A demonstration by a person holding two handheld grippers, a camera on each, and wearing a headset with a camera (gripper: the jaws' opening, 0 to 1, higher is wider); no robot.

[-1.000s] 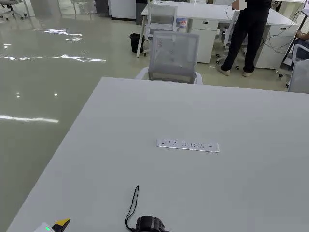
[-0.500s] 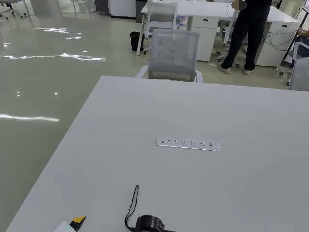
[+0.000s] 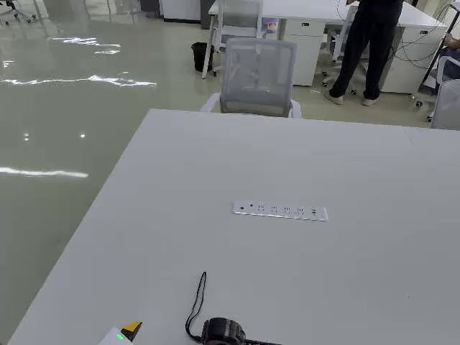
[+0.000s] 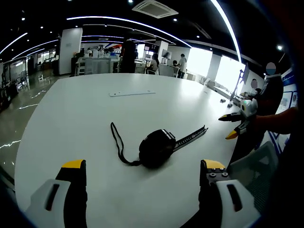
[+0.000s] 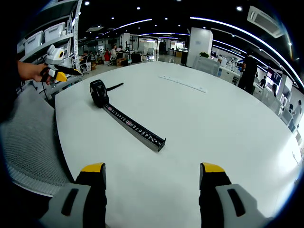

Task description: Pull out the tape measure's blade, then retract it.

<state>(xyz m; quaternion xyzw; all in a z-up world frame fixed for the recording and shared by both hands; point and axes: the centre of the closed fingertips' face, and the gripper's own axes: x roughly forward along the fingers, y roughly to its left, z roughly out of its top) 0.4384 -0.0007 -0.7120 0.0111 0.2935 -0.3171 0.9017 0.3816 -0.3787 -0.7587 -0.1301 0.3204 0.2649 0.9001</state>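
Retraction is judged to be the step in hand: the black round-cased tape measure [image 4: 156,147] is laid close to the near edge of the white tabletop [image 3: 287,158], nearer its left edge. The dark numbered blade [image 5: 135,126] is already drawn out flat toward the right edge, and the black wrist strap [image 3: 195,305] is trailed toward the far edge. The left gripper [image 4: 140,164] is spread wide with nothing gripped and is aimed at the case. The right gripper [image 5: 152,167] is likewise wide apart and empty, aimed at the blade's hook end. Next, the case would need to be pinned by one gripper while the blade is fed back in by the other. Containers: a black waste bin [image 3: 201,56] is seen on the floor beyond the far edge, contents not discernible.
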